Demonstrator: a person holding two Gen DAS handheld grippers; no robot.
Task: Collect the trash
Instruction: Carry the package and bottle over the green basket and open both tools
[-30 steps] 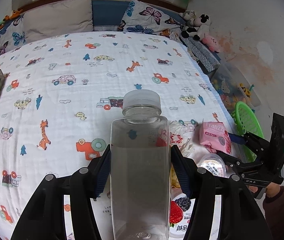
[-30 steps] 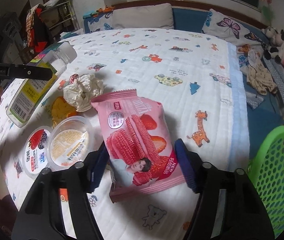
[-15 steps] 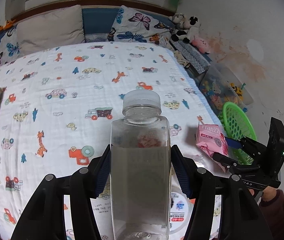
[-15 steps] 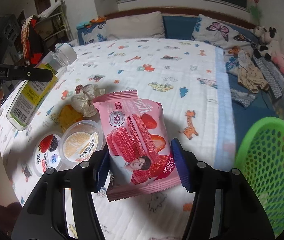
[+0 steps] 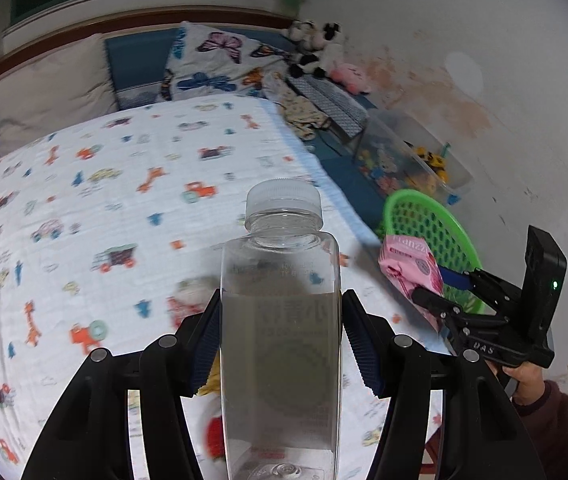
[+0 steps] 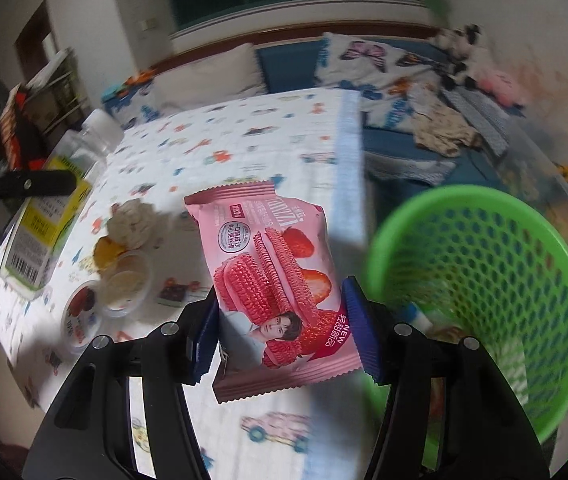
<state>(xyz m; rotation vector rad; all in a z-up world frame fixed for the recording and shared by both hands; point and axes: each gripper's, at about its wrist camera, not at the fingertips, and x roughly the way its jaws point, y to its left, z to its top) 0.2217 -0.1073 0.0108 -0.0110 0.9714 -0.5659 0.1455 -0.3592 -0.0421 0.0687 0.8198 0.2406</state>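
Your left gripper [image 5: 279, 340] clamps one clear bottle [image 5: 279, 320]; your right gripper [image 6: 279, 328] clamps one pink snack packet [image 6: 271, 280], one green basket [image 6: 484, 280] just right of it.

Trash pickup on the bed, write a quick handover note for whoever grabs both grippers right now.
Left gripper: shut on the clear bottle, capped, held upright over the bed.
Right gripper: shut on the pink snack packet, held beside the green basket, not yet over its opening.
Basket sits off the bed's edge, with some trash already inside.
Left on the bed: crumpled tissue, two round cups, a small dark wrapper.
Next: probably drop packet, then bottle, then collect the rest.
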